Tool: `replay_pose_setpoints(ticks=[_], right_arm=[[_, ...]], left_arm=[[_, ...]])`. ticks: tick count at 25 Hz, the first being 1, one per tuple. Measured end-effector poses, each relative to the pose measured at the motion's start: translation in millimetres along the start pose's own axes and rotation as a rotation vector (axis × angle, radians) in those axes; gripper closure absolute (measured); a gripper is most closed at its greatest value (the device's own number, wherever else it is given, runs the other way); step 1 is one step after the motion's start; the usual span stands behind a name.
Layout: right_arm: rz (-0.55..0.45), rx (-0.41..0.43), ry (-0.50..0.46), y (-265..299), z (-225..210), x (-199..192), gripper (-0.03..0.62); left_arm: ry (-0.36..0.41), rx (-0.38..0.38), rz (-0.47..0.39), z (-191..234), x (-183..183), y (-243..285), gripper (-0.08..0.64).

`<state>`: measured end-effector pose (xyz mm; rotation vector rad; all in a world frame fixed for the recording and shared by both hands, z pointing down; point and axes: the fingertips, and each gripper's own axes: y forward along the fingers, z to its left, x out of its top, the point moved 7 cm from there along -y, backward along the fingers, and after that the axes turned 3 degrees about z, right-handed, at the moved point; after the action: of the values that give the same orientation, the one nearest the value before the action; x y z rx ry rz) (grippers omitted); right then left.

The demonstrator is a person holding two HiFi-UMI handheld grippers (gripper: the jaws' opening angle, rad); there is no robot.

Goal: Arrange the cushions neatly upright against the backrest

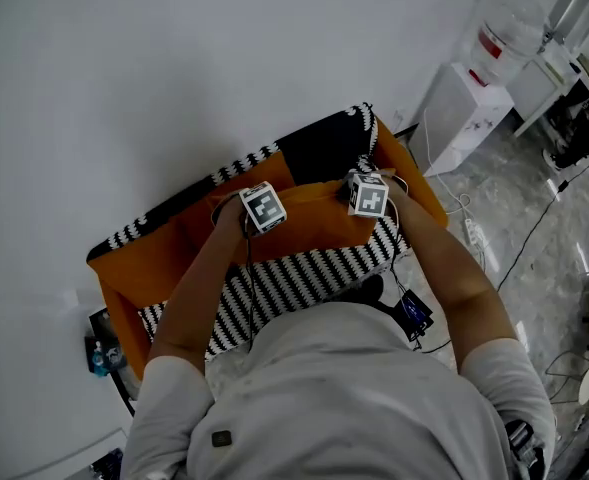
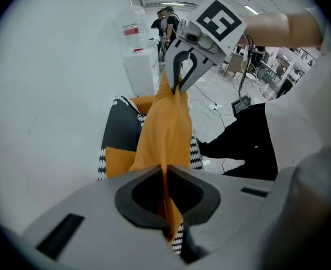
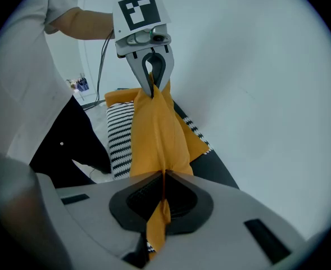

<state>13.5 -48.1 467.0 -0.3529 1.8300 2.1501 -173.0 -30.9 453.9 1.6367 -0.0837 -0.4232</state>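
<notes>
Left claw (image 2: pixel 165 176) is clamped shut on the top seam of the orange cushion (image 2: pixel 164 125). Right claw (image 3: pixel 162 179) is pinched shut on the same seam at the other corner, so the cushion hangs stretched between them. It's over the striped seat (image 1: pixel 304 273) of the sofa, just in front of the black backrest (image 1: pixel 319 148). I'd call it midway: gripped and held up, not yet set upright against the back. Can't tell if there are other cushions.
</notes>
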Motion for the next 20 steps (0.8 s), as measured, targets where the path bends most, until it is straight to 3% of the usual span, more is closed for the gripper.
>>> replay_pose_setpoints(ticks=[14, 20], right_arm=[[-0.048, 0.080, -0.179, -27, -64, -127, 0.565], [-0.058, 0.110, -0.197, -26, -80, -148, 0.565]], left_arm=[[-0.219, 0.016, 0.062, -10, 128, 41, 0.540], [-0.224, 0.015, 0.046, -3, 154, 52, 0.540]])
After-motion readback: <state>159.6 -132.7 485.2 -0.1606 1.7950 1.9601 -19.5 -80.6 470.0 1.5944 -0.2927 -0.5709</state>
